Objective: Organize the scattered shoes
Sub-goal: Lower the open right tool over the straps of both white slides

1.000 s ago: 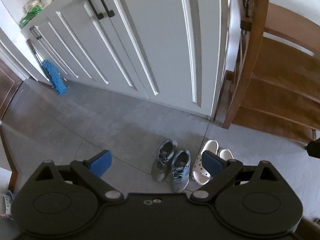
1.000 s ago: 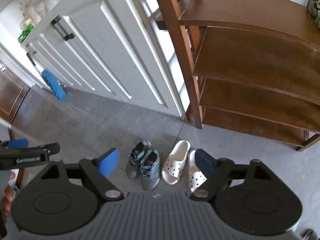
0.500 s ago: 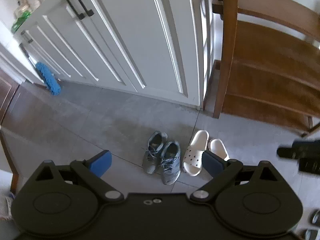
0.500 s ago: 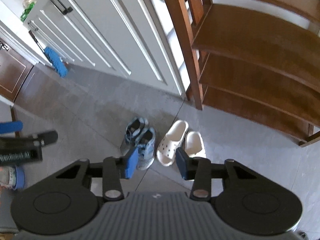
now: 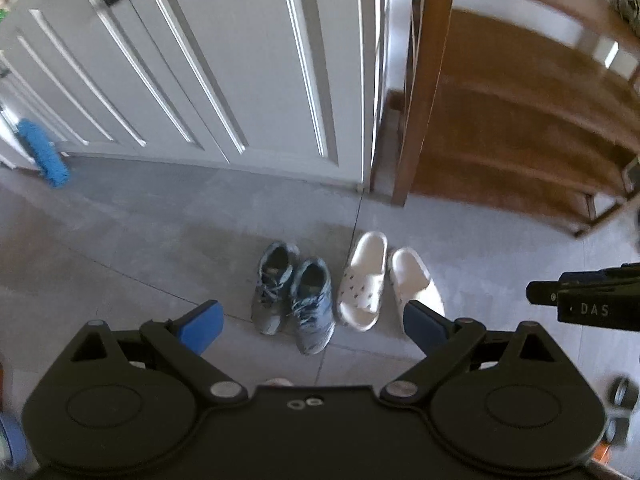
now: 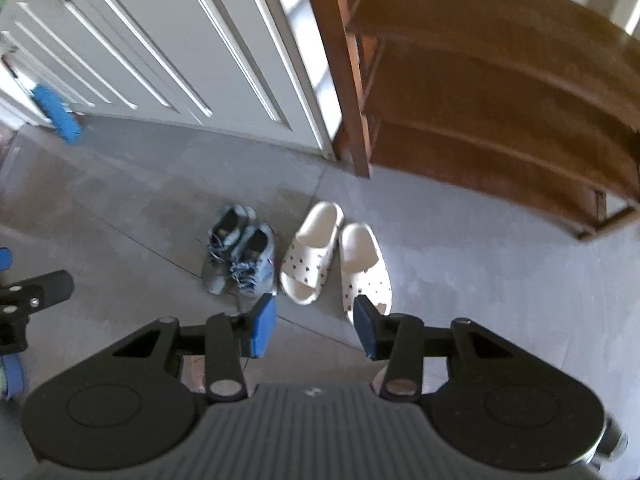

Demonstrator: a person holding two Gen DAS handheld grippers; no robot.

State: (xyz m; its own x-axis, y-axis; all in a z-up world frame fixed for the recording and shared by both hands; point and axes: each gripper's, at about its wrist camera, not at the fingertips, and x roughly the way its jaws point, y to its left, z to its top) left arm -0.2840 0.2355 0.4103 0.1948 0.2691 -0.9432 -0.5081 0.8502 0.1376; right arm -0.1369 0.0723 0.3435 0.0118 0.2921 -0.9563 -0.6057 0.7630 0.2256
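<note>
A pair of grey-blue sneakers [image 5: 294, 296] [image 6: 238, 256] and a pair of white slides [image 5: 384, 280] [image 6: 336, 260] lie side by side on the grey tile floor, toes toward me. A brown wooden shoe rack [image 5: 516, 120] [image 6: 480, 92] stands behind them at the right. My left gripper [image 5: 314, 322] is wide open and empty, above the floor in front of the sneakers. My right gripper [image 6: 316, 326] is partly open and empty, above the near ends of the slides. The right gripper also shows at the right edge of the left wrist view [image 5: 588, 304].
White cabinet doors [image 5: 200, 60] [image 6: 160, 40] stand behind the shoes at the left. A blue mop head [image 5: 42, 152] [image 6: 58, 114] leans at the far left. More shoes [image 5: 622, 392] lie at the lower right edge.
Both grippers have moved forward and down toward the shoes. The right gripper's fingers narrowed from wide open, then widened a little. The left gripper stays wide open.
</note>
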